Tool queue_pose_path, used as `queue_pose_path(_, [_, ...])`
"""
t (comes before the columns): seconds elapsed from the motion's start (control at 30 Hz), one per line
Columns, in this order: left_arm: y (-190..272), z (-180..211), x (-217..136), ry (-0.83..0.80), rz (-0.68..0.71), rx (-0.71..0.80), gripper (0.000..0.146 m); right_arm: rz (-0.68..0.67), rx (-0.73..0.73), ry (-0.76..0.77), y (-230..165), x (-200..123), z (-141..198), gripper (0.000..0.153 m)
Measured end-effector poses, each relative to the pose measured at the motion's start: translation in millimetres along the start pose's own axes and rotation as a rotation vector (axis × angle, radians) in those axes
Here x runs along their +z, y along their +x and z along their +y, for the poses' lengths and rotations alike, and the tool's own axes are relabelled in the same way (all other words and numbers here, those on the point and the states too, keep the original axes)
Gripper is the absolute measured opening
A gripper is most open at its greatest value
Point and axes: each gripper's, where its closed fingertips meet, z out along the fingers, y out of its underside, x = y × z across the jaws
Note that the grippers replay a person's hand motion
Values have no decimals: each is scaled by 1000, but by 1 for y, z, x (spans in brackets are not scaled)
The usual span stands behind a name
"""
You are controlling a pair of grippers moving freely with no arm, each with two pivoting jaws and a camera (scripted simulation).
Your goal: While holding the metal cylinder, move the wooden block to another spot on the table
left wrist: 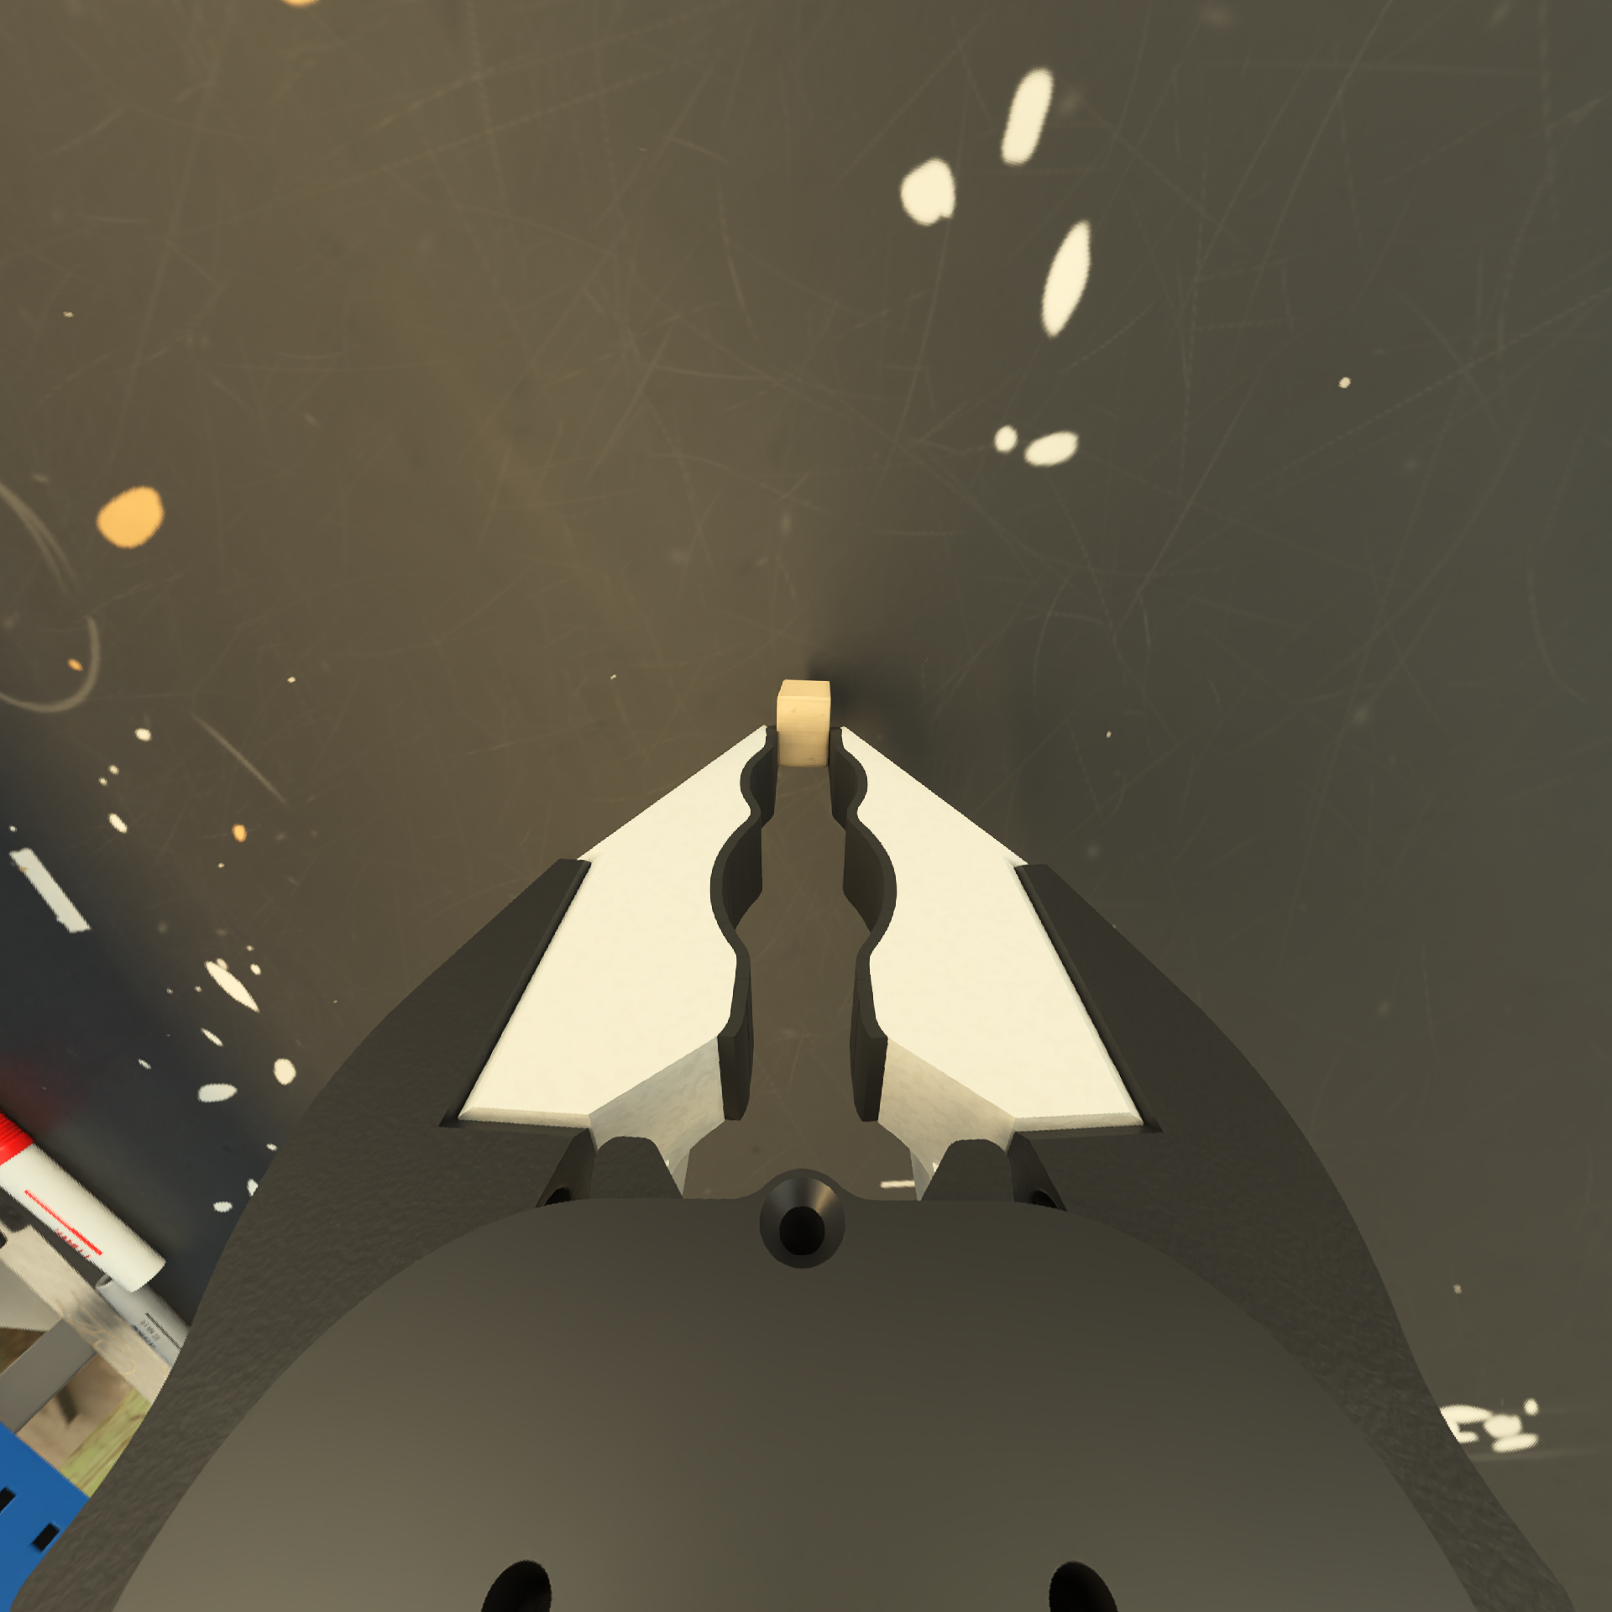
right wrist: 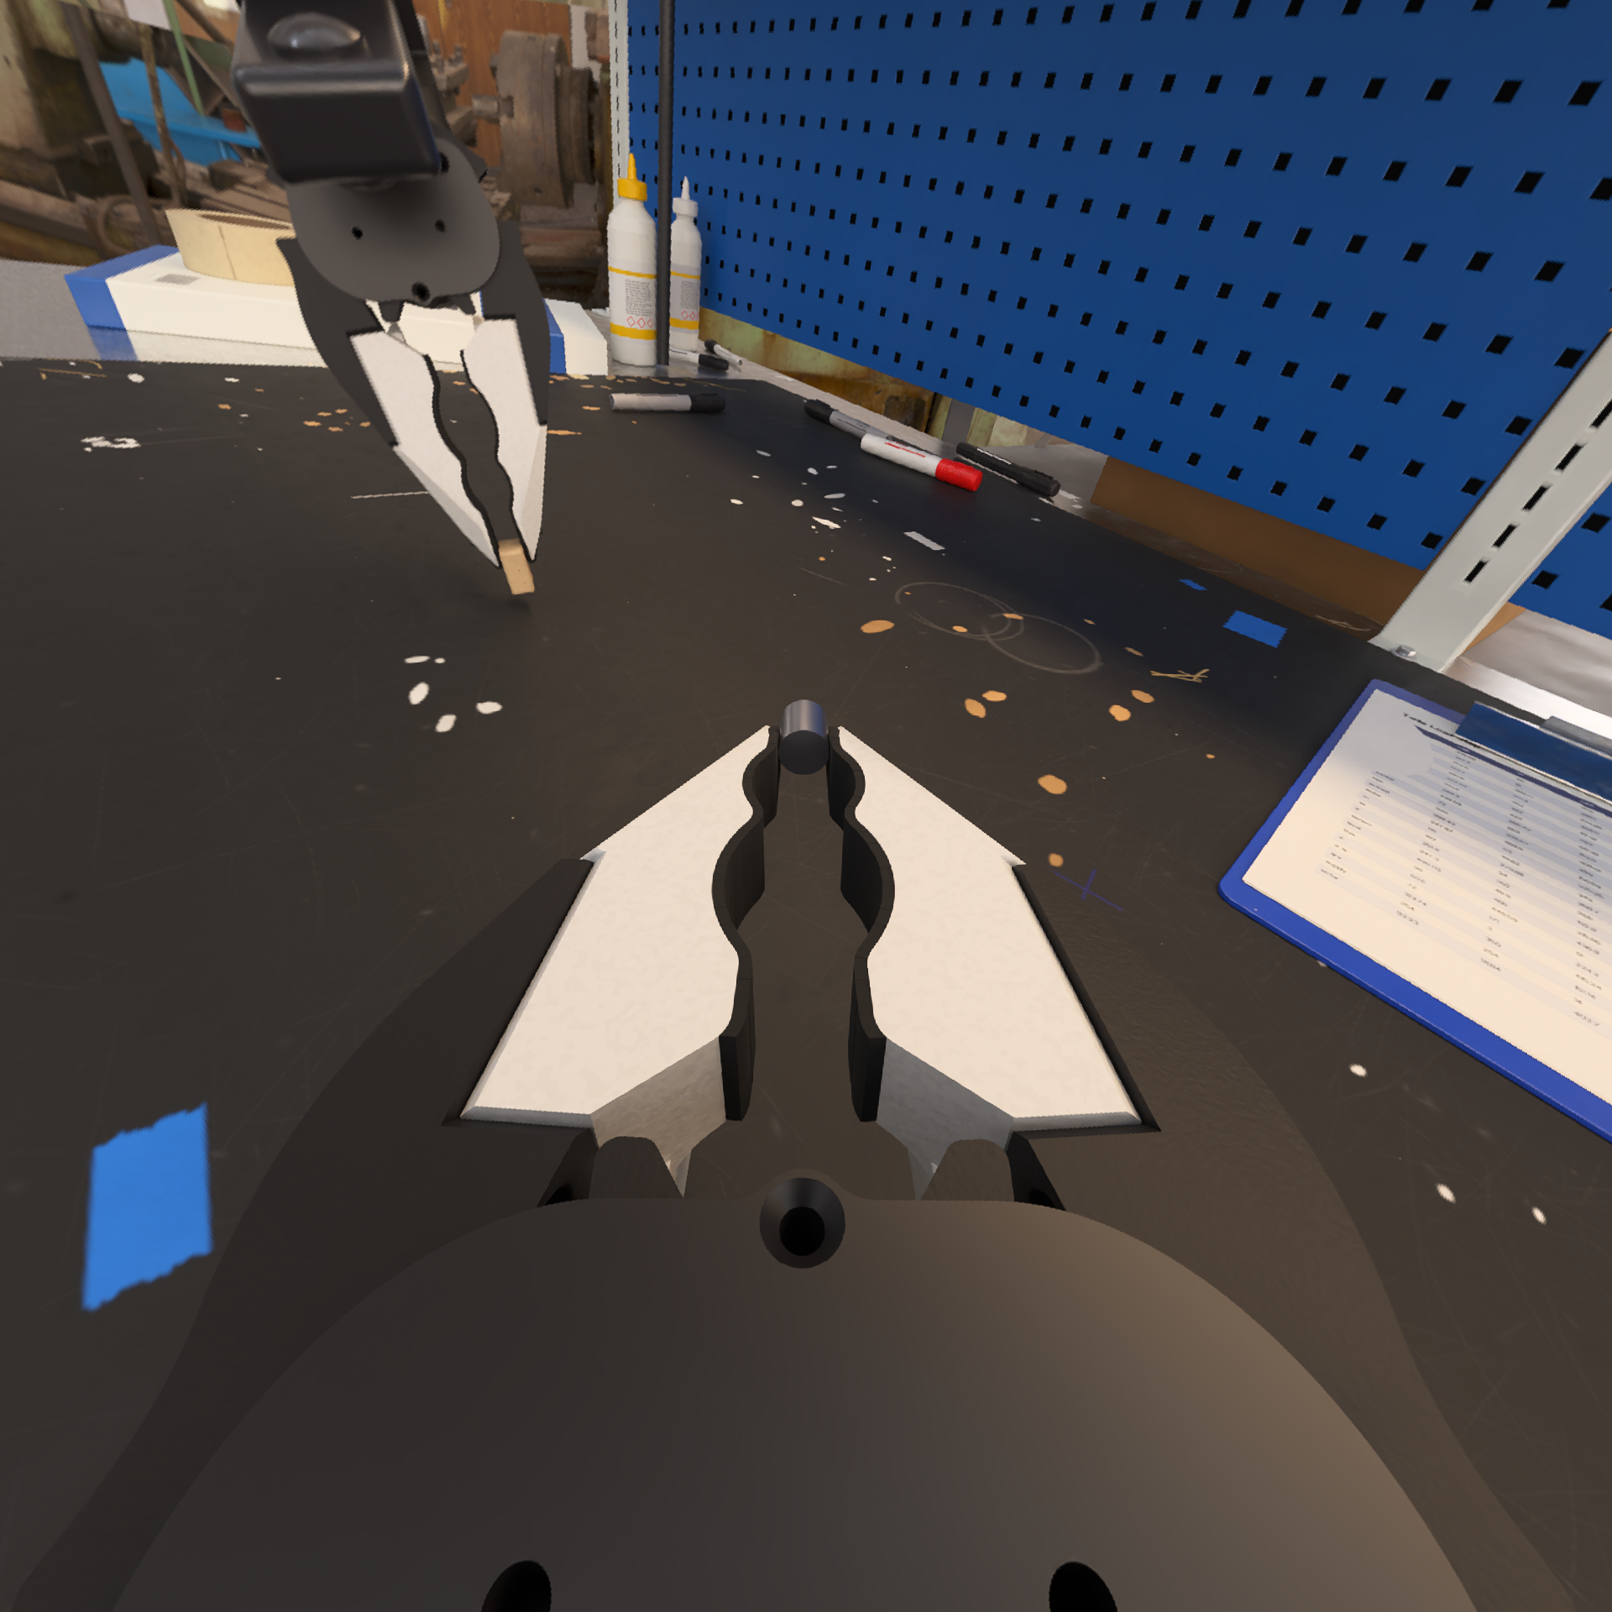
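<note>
My left gripper [left wrist: 802, 741] points down at the dark, paint-flecked table [left wrist: 1134, 611], its fingertips pinching the small pale wooden block [left wrist: 803, 722]. In the right wrist view the block [right wrist: 517, 571] hangs just above the tabletop. My right gripper [right wrist: 802, 750] grips the short metal cylinder [right wrist: 802, 735] between its tips. A red-capped marker [right wrist: 920, 458] lies near the blue pegboard [right wrist: 1134, 218]; a blue clipboard [right wrist: 1361, 986] sits to the right.
</note>
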Motion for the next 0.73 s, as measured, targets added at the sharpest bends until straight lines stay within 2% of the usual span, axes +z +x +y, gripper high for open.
queue_pose_path(0.07, [5,-1,8,2,-4,-15,11,-1,-10,-5,-1,0,1,10])
queue_pose_path(0.17, [5,-1,11,23,-6,-46,40,-2,-18,-8,-2,1,1,10])
queue_pose_path(0.23, [3,-1,8,44,-3,-71,51,-4,-20,-9,-3,1,1,10])
queue_pose_path(0.33, [-5,2,-7,84,1,-122,56,-6,-18,-7,-3,1,1,10])
queue_pose_path(0.43, [-26,10,-38,129,-31,-152,55,-7,-16,-6,-3,0,1,10])
queue_pose_path(0.57, [-93,42,-74,142,-169,-232,43,-10,-12,-4,-3,0,0,10])
queue_pose_path(0.63, [-131,68,-73,83,-233,-263,39,-10,-13,-4,-3,0,0,10])
queue_pose_path(0.73, [-169,99,-54,14,-218,-329,35,-10,-12,-2,-3,0,0,10])
